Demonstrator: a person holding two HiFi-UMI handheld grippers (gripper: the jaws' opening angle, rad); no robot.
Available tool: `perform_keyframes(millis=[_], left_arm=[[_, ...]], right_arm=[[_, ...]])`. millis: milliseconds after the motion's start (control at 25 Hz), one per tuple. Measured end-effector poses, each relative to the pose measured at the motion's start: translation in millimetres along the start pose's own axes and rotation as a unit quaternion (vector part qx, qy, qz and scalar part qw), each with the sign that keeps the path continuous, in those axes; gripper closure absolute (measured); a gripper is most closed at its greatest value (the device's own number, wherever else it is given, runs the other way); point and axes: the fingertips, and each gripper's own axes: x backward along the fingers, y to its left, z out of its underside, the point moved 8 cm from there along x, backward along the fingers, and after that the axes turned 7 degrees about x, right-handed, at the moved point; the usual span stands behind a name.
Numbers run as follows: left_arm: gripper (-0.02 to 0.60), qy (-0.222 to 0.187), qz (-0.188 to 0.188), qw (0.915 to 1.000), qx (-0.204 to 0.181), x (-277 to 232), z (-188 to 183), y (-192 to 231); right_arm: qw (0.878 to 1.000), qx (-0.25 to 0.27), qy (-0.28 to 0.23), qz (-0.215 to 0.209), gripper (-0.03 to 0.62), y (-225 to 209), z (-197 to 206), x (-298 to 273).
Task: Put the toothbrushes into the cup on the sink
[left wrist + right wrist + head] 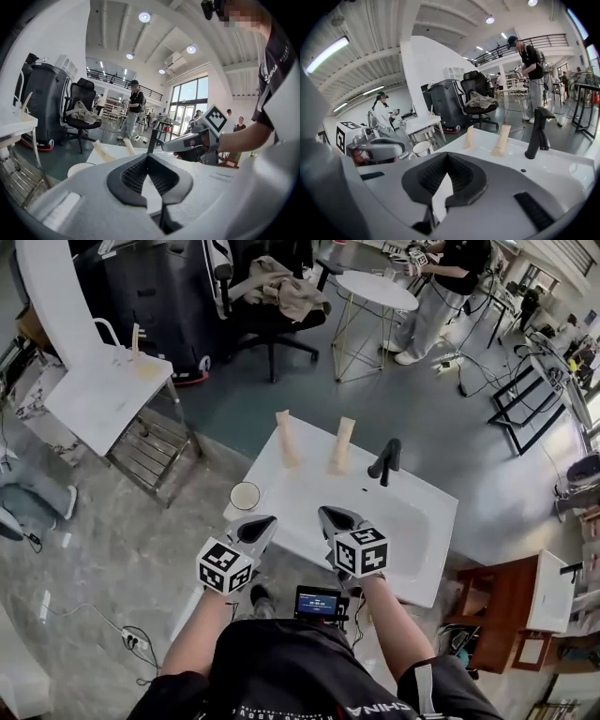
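The step in hand looks like the approach: nothing has been picked up, and both tools hang above the near edge of the sink, short of the things they are meant for. The toothbrush nearer the cup and the toothbrush nearer the tap lie side by side, a little apart, on the far ledge of the sink, just left of the black tap. The cup stands at the sink's left corner, empty as far as its open mouth shows, and close in front of the left tool.

The left tool has its jaws together at the tips with nothing between them; the right tool is likewise closed on nothing.

The next move, as I judge it, calls for one tool to spread its jaws and reach across the basin to a toothbrush (the one nearer the cup seems the handier for the left), then close across its slim body; lying flat on the ledge, it gives little to catch, so the pads would need to come down low on either side.

Both forearms stretch forward from the body, roughly parallel. The tools point away from the person and somewhat downward, their tips angled toward each other over the sink's front rim.
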Motion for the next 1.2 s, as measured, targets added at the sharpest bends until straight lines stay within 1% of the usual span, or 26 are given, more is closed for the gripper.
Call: perform_keyframes(millis=[200, 360, 600, 840, 1040, 1200], left_arm=[[0.574, -0.041, -0.031, 0.9987, 0.001, 20, -24, 35], [0.574, -0.055, -0.037, 0.9978, 0.001, 26, -37, 53], [0.574, -0.060, -0.065, 0.9958, 0.024, 33, -53, 86], [0.574, -0.050, -0.099, 0.9936, 0.018, 35, -67, 123], [0.574, -0.046, -0.109, 0.9928, 0.021, 23, -79, 145], [0.574, -0.039, -0.112, 0.9927, 0.022, 10, -82, 157]], right_arm=[[1.000, -0.003, 0.002, 0.011, 0.585, 10, -8, -16], [1.000, 0.000, 0.005, 0.012, 0.585, 5, -21, -30], [1.000, 0.017, 0.022, -0.005, 0.585, -8, -47, -64], [0.999, 0.034, 0.032, -0.014, 0.585, -23, -75, -106], [0.997, 0.061, 0.040, -0.012, 0.585, -39, -94, -137], [0.996, 0.070, 0.053, -0.006, 0.585, -55, -103, -164]])
